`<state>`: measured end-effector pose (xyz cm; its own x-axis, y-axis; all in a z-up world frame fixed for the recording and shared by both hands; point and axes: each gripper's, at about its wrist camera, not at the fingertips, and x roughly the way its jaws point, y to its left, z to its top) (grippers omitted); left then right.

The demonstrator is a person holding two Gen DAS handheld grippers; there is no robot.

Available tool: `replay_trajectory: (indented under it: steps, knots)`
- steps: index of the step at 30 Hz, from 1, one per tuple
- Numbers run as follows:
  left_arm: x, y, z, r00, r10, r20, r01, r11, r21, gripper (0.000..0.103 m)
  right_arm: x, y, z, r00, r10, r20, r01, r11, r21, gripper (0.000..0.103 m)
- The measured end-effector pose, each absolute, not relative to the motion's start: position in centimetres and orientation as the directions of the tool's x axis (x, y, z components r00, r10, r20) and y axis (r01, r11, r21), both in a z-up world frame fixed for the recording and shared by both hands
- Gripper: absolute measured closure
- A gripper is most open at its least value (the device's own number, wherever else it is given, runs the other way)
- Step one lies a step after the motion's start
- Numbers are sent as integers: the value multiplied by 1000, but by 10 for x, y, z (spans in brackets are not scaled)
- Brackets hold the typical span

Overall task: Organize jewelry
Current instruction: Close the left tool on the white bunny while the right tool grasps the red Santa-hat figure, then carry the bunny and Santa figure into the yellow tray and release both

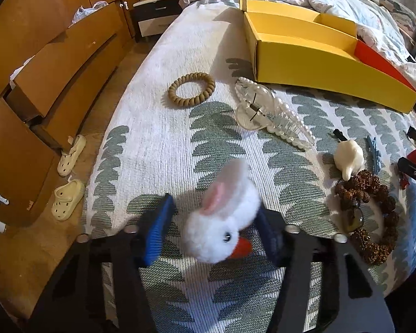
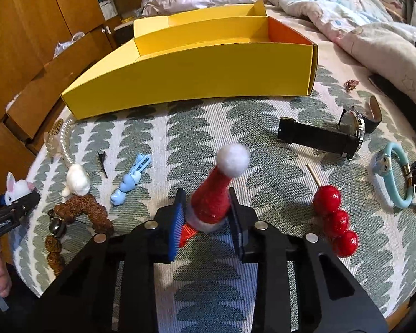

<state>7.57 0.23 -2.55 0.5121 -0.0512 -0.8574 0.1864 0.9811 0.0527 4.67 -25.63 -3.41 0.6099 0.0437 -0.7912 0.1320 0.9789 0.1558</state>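
Now my left gripper (image 1: 210, 233) closes around the fluffy white rabbit clip (image 1: 222, 213), my right gripper (image 2: 205, 216) around the red felt Santa-hat clip (image 2: 216, 194); both pads look touching. Next I judge: lift both into the yellow cardboard box (image 2: 191, 80) near the bed's far edge.

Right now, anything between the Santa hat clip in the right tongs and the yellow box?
Nothing visible. The right tongs hold the Santa hat clip, and only bare leaf-print bedspread lies between it and the yellow box. The black watch sits off to the right and the blue bunny clip to the left, both clear of that path.

Fluffy bunny clip (image 1: 222, 213), Santa-hat clip (image 2: 216, 194)
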Motion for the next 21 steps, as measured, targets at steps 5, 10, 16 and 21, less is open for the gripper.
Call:
replay_trajectory:
  steps: [5, 10, 16, 21]
  knots:
    - [75, 5, -22, 504, -84, -859, 199, 980, 21, 66, 45, -256, -32, 616, 45, -786, 128, 979, 157, 74]
    - [74, 10, -17, 499, -130, -857, 201, 979, -32, 70, 41, -255, -28, 627, 51, -777, 121, 979, 162, 75]
    - [68, 12, -4, 530, -172, -830, 219, 974, -62, 71, 35, -256, -18, 654, 62, -754, 112, 978, 177, 75]
    - [65, 15, 6, 543, -198, -816, 218, 972, -91, 71, 29, -257, -9, 675, 75, -734, 107, 974, 197, 75]
